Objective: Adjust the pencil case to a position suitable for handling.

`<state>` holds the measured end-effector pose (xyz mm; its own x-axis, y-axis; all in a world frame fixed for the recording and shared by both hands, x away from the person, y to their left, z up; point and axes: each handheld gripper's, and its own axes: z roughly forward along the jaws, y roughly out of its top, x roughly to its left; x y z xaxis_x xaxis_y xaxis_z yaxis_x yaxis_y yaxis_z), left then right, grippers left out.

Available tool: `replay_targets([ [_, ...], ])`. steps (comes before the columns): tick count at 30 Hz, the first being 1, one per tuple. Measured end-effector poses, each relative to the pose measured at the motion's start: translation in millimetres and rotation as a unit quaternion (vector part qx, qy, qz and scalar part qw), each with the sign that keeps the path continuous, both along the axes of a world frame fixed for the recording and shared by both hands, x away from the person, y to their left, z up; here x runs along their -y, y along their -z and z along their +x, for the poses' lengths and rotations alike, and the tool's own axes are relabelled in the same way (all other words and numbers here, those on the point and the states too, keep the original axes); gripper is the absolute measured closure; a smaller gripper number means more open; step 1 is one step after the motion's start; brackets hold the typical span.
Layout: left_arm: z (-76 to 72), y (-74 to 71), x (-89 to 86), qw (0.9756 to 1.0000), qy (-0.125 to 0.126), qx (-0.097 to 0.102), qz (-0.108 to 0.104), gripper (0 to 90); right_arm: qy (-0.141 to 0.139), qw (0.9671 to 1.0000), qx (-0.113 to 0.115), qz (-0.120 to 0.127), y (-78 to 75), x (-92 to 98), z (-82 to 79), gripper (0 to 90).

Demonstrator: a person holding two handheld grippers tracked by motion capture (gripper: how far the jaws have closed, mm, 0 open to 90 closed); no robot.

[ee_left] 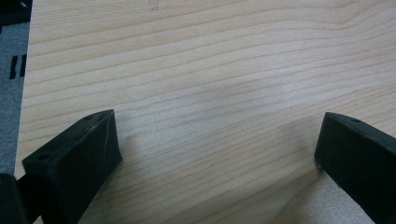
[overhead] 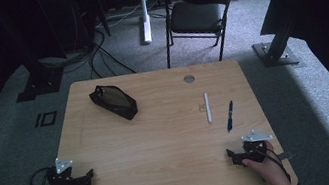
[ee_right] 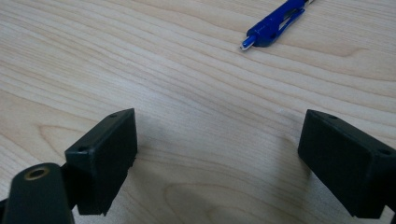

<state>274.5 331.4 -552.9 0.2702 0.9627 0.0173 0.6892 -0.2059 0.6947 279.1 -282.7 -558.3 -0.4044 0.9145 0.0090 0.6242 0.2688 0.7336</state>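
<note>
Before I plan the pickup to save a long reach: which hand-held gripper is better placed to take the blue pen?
Right. The right hand-held gripper sits open just below the blue pen; the left hand-held gripper is across the table.

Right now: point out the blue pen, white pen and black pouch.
blue pen [overhead: 229, 116], high view, mid barrel.
white pen [overhead: 207, 108], high view, mid barrel.
black pouch [overhead: 114, 102], high view, centre of its top side.

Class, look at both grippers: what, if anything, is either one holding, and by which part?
Nothing is held. The left gripper and right gripper are both open over bare wood; the blue plastic pen lies untouched.
</note>
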Motion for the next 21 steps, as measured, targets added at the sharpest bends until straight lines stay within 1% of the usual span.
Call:
replay_targets([
  [11,0.0,0.0,0.0,1.0000,0.000,0.000,0.000,0.4,-0.005,1.0000,0.000,-0.001,-0.1,-0.1,1.4,11.6],
  [17,0.0,0.0,0.0,1.0000,0.000,0.000,0.000,0.4,0.001,1.0000,0.001,-0.001,-0.3,-4.7,2.2,11.7],
  [21,0.0,0.0,0.0,1.0000,0.000,0.000,0.000,0.3,-0.007,1.0000,0.002,0.000,-1.7,-8.8,2.4,11.7],
])
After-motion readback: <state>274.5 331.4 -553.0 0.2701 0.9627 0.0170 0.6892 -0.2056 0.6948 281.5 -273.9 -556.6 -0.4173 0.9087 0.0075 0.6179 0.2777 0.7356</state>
